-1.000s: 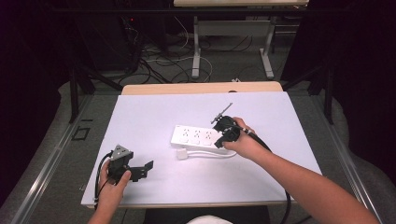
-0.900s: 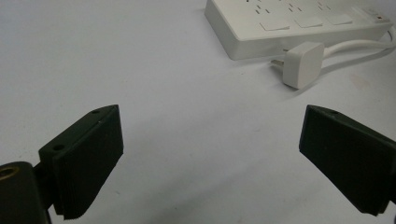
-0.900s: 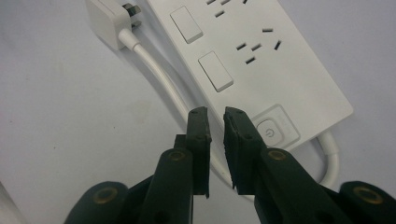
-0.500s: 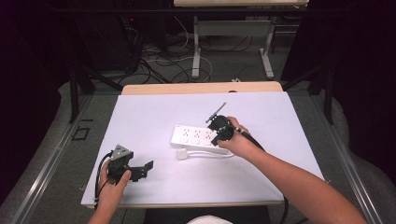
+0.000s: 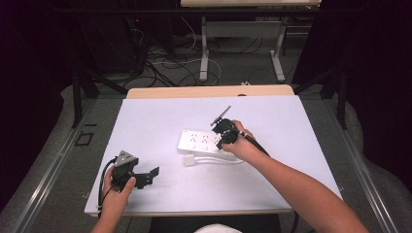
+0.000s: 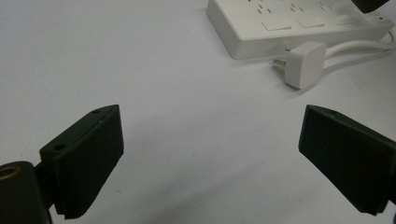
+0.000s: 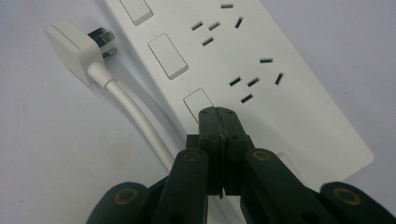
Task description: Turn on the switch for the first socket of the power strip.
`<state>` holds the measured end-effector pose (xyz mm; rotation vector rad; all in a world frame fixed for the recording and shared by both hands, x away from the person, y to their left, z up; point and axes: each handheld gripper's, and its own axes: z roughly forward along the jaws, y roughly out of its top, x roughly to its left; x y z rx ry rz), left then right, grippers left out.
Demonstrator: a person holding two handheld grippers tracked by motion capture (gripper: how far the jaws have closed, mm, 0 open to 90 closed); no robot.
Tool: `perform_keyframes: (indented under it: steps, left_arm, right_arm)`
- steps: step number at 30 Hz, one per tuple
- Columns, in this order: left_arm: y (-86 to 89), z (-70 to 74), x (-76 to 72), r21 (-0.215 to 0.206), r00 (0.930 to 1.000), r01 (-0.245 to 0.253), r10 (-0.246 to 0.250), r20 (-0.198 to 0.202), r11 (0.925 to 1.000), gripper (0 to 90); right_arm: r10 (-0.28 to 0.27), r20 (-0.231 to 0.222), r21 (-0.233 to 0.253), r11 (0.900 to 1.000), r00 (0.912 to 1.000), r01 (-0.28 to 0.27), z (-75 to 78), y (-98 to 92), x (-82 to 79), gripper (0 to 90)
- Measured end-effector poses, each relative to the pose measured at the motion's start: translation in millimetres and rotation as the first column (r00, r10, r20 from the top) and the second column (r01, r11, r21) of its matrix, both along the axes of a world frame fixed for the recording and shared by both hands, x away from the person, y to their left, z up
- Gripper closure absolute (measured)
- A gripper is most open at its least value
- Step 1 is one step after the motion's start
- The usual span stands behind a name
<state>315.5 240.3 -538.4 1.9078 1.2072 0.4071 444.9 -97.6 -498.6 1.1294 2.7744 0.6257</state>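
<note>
- A white table (image 5: 155,126) carried a white power strip (image 5: 206,143), which lay near the middle, a little toward the right.
- The strip's white cable (image 7: 135,119) ran along its near side and ended in a white plug (image 5: 189,161), which lay loose on the table just beside the strip with its metal pins bare.
- The right claw (image 7: 218,116) was fully closed, its two black jaws pressed flat together and gripping nothing.
- Its tip was over the strip, at a square switch button (image 7: 198,103) by one socket; whether it touched the button could not be told.
- The right hand (image 5: 240,145) held that claw at the strip's right end.
- The left claw (image 5: 145,175) was wide open and empty, low over bare table near the front left corner, well apart from the strip.
- The left hand (image 5: 116,191) held it from the table's near edge.
</note>
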Motion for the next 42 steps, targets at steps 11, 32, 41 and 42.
perform_keyframes:
  steps: [11, 32, 41, 42]
  left_arm:
    - [0.1, -0.3, 0.2, 0.001, 1.0, -0.002, 0.002, 0.0, 1.0, 6.6]
    - [0.6, -0.1, -0.1, 0.003, 1.0, 0.001, -0.001, -0.003, 1.0, 6.7]
    - [0.8, 0.0, -0.5, 0.006, 1.0, 0.0, 0.0, -0.002, 1.0, 6.8]
    - [0.8, 0.0, -0.6, 0.006, 1.0, 0.0, 0.0, -0.002, 1.0, 6.8]
  right_arm:
    - [-0.007, -0.001, 0.004, 1.0, 1.0, 0.007, -4.3, 3.3, 2.4, 90.0]
    - [-0.024, 0.01, 0.045, 0.999, 0.9997, 0.023, -11.0, 6.4, 2.2, 90.0]
    - [-0.014, -0.012, 0.016, 1.0, 0.9998, 0.014, -8.4, 4.9, 3.4, 90.0]
    - [-0.009, -0.012, 0.016, 1.0, 0.9999, 0.009, -8.6, 4.1, 3.6, 90.0]
